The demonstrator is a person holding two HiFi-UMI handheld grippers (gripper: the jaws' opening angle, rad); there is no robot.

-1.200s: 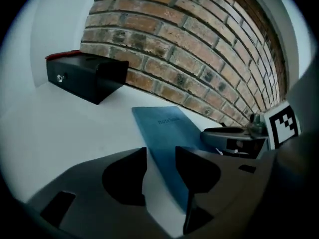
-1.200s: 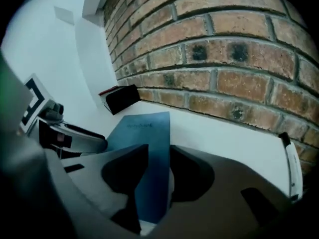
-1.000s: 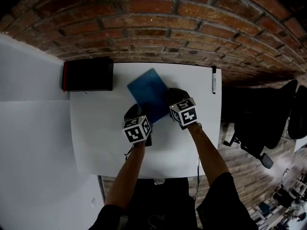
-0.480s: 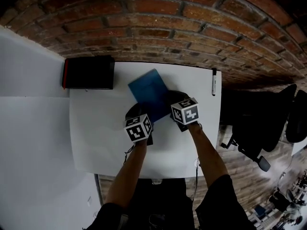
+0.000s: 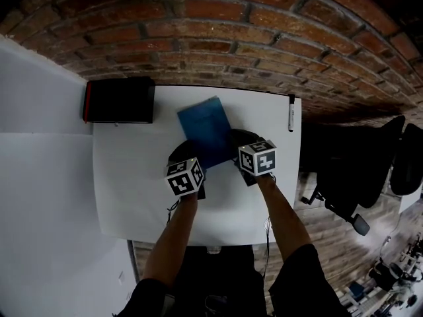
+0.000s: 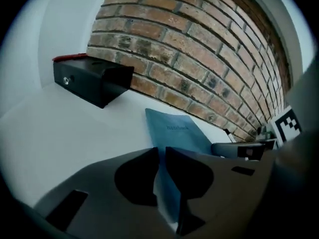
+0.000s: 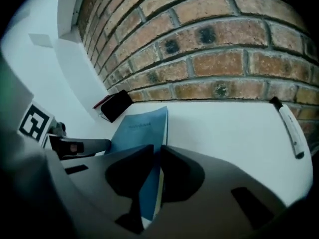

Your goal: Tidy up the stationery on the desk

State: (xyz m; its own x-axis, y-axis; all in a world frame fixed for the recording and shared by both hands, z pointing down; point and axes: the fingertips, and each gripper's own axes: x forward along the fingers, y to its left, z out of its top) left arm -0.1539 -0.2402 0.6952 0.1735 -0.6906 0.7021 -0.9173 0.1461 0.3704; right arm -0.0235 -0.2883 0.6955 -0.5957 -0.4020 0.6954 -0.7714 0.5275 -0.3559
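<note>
Notebook (image 5: 203,129) looks light, thin and a bit floppy. Left tongs (image 6: 160,153) and right tongs (image 7: 157,151) have just closed, pinching its near corners.

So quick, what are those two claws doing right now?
Left gripper: just closed on an edge of the thin blue notebook.
Right gripper: just closed on its other side.
</note>
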